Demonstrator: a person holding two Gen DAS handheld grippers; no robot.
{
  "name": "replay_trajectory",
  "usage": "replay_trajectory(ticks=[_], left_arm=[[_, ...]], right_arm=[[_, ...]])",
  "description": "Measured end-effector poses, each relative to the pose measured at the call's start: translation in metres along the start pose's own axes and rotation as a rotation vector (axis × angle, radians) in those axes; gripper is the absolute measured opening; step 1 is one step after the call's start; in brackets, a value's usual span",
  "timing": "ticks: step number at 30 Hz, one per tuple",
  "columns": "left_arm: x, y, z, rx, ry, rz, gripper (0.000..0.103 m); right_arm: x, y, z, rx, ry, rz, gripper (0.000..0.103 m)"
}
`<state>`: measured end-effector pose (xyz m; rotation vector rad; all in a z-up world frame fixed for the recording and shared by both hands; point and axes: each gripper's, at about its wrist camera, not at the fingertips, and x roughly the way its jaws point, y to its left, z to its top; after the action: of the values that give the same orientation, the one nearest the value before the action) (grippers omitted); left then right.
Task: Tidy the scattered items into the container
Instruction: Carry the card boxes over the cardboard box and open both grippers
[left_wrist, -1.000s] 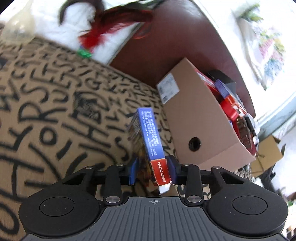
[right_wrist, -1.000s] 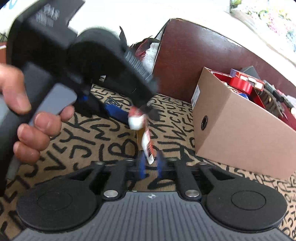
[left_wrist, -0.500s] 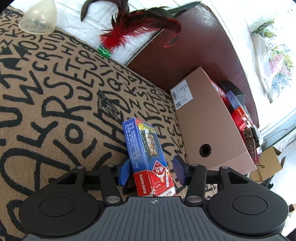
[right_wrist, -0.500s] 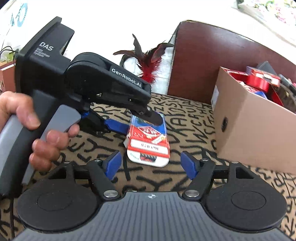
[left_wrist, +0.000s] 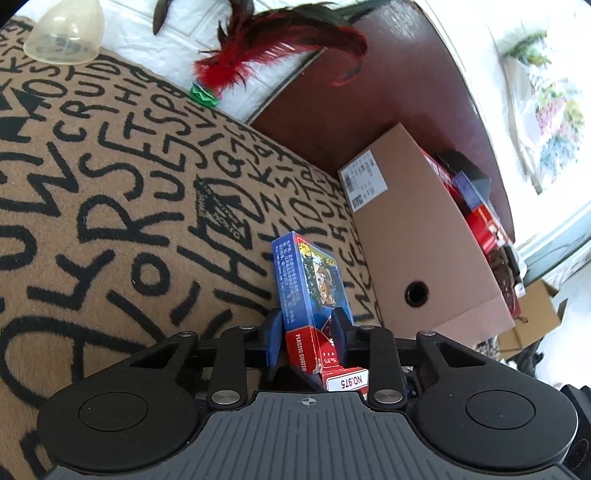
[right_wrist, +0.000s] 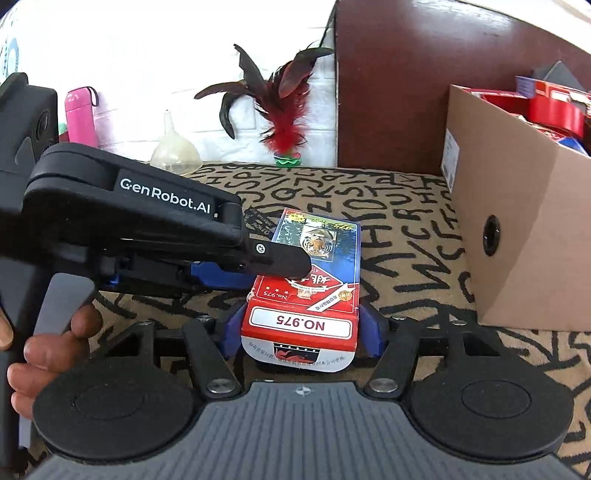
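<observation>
A blue and red card box (left_wrist: 310, 291) marked NO.975 hangs just above the lettered cloth (left_wrist: 110, 184). My left gripper (left_wrist: 308, 330) is closing across its thin sides, blue pads against both faces. In the right wrist view the same card box (right_wrist: 317, 258) points away from me, with the left gripper (right_wrist: 280, 269) clamped over it from the left. My right gripper (right_wrist: 302, 330) is closing on the box's near red end, its pads against the two long edges. The cardboard container (right_wrist: 517, 229) stands to the right, holding several red and blue items.
A red feather shuttlecock (right_wrist: 284, 129), a clear funnel (right_wrist: 177, 151) and a pink bottle (right_wrist: 79, 118) stand by the white wall at the back. A dark brown panel (right_wrist: 424, 92) rises behind the container. A person's hand (right_wrist: 44, 354) holds the left gripper's handle.
The left jaws let the card box loose and then closed on it again. The right gripper came forward with wide jaws, which now sit around the box's near end.
</observation>
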<state>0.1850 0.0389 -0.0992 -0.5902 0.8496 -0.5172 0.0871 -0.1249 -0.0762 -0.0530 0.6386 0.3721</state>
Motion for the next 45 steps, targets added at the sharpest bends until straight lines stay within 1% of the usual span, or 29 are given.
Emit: replay_trajectory(ticks=[2,6,13,17,22,28,31,32,35,37,39,40,41,43,44,45], left_arm=[[-0.004,-0.012,-0.005,0.023,0.001,0.011,0.034],[-0.018,-0.043,-0.011,0.058,-0.017,-0.002,0.034],[-0.047,-0.12,-0.016,0.191,-0.107,-0.032,0.034],[-0.045,-0.16,-0.014,0.236,-0.125,-0.056,0.034],[-0.027,-0.204,-0.005,0.281,-0.123,-0.092,0.036],[0.006,-0.249,0.017,0.318,-0.117,-0.15,0.037],[0.027,-0.262,0.035,0.309,-0.115,-0.173,0.04],[0.034,-0.264,0.042,0.299,-0.113,-0.176,0.043],[0.055,-0.27,0.061,0.289,-0.11,-0.176,0.046],[0.067,-0.272,0.072,0.289,-0.109,-0.172,0.046],[0.079,-0.272,0.08,0.287,-0.114,-0.159,0.05],[0.085,-0.271,0.084,0.284,-0.114,-0.147,0.059],[0.088,-0.268,0.087,0.274,-0.12,-0.132,0.076],[0.089,-0.26,0.088,0.242,-0.152,-0.112,0.095],[0.087,-0.255,0.087,0.233,-0.17,-0.111,0.096],[0.084,-0.251,0.087,0.235,-0.178,-0.113,0.096]], right_arm=[[-0.007,-0.001,-0.003,0.007,-0.002,-0.002,0.066],[-0.033,-0.007,-0.007,0.017,-0.038,-0.007,0.066],[-0.099,-0.028,0.004,0.02,-0.185,-0.026,0.066],[-0.131,-0.046,0.013,0.026,-0.266,-0.052,0.066],[-0.156,-0.077,0.023,0.03,-0.33,-0.102,0.066],[-0.171,-0.12,0.043,0.032,-0.393,-0.188,0.067],[-0.168,-0.142,0.059,0.019,-0.41,-0.225,0.067],[-0.166,-0.148,0.064,0.011,-0.413,-0.237,0.067],[-0.152,-0.167,0.081,-0.009,-0.422,-0.266,0.067],[-0.143,-0.177,0.091,-0.014,-0.427,-0.278,0.067],[-0.133,-0.185,0.098,-0.015,-0.427,-0.286,0.067],[-0.127,-0.188,0.102,-0.017,-0.425,-0.291,0.067],[-0.121,-0.19,0.105,-0.02,-0.421,-0.294,0.067],[-0.111,-0.192,0.11,-0.039,-0.402,-0.299,0.07],[-0.107,-0.193,0.111,-0.052,-0.395,-0.303,0.077],[-0.106,-0.192,0.109,-0.064,-0.397,-0.31,0.082]])
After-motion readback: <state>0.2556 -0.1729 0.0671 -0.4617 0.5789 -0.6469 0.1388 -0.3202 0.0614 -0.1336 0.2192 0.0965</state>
